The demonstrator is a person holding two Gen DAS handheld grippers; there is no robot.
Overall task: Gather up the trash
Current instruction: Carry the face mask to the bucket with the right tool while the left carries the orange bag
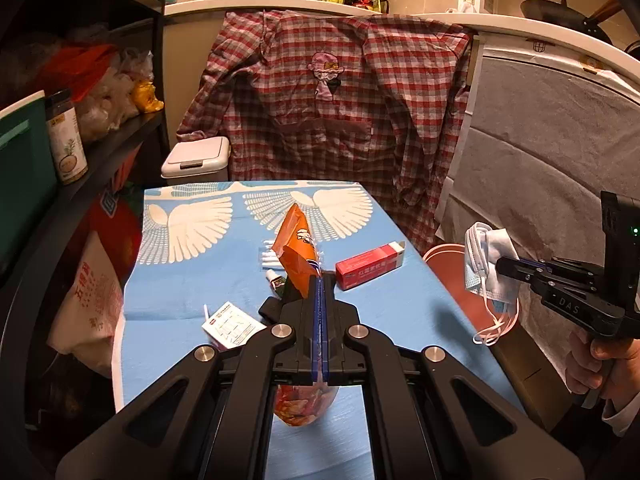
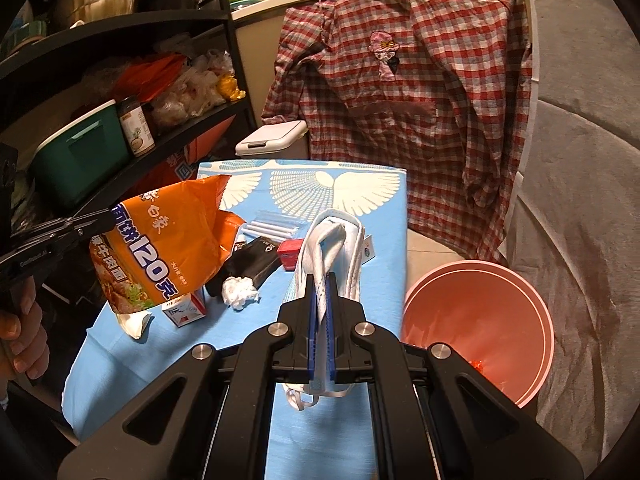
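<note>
My left gripper is shut on an orange instant-noodle wrapper and holds it above the blue table; the wrapper also shows in the right wrist view. My right gripper is shut on a bundle of white and blue face masks, held above the table's right edge; it also shows in the left wrist view. A pink bin stands on the floor right of the table. A red box, a small white carton, a tissue ball and a black packet lie on the table.
A black shelf unit with bags, a jar and a green tub stands at the left. A white lidded bin is behind the table. A red checked shirt hangs at the back. Grey cloth covers the right side.
</note>
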